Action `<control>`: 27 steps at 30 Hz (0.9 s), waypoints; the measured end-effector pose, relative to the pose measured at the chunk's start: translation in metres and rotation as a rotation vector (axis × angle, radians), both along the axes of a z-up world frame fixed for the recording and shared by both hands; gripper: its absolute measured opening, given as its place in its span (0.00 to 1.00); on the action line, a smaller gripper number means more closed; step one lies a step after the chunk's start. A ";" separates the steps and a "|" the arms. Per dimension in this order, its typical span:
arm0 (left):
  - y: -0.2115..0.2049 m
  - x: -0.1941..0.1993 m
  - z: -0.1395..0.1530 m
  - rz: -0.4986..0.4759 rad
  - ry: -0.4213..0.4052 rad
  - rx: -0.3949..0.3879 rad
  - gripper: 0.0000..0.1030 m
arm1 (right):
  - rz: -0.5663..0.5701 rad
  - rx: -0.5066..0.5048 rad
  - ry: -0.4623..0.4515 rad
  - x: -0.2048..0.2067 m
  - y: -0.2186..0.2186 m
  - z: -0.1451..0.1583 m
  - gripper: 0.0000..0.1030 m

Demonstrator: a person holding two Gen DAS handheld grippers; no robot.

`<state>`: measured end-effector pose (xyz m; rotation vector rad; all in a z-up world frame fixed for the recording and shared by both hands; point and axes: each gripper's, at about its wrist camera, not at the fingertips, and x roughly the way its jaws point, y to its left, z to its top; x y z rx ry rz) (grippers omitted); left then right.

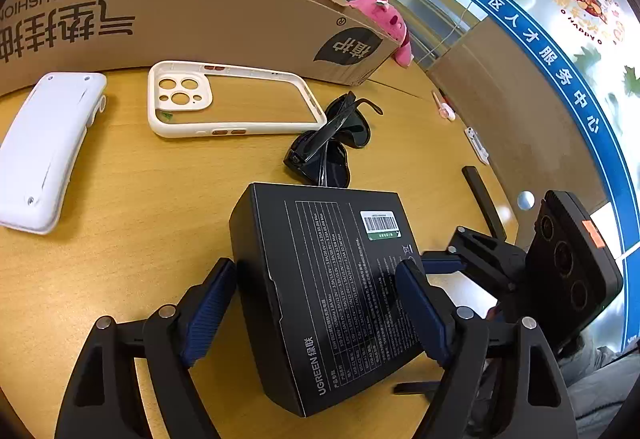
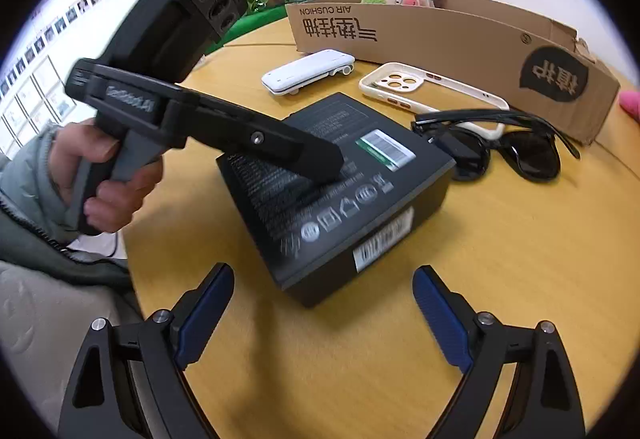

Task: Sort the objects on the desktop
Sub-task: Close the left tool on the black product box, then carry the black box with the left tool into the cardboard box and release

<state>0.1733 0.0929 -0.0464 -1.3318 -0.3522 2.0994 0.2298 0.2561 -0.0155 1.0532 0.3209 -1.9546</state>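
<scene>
We have the left gripper (image 1: 316, 299) spread astride the black box (image 1: 320, 279), pads not clearly pressing, its long axis running toward the sunglasses (image 1: 332, 143); our right gripper (image 2: 324, 315), released, hangs just short.

Wooden table (image 1: 120, 199) carries black box (image 1: 320, 279), sunglasses (image 1: 336, 135), phone case (image 1: 224, 99), white device (image 1: 44, 143), cardboard box (image 1: 200, 19).

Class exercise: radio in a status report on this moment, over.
Left gripper astride black box, grip unconfirmed. Right gripper open, empty. Sunglasses close behind box.
</scene>
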 end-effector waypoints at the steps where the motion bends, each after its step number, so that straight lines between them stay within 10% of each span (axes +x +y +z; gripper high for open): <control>1: 0.000 0.000 0.000 -0.004 -0.003 0.002 0.80 | -0.007 0.016 0.027 0.001 -0.002 -0.001 0.87; 12: -0.015 0.003 0.021 0.057 0.057 -0.034 0.76 | -0.010 0.111 0.171 -0.003 -0.026 0.006 0.79; 27: -0.062 -0.056 0.156 0.161 0.414 -0.064 0.76 | 0.060 0.023 0.454 -0.083 -0.070 0.131 0.79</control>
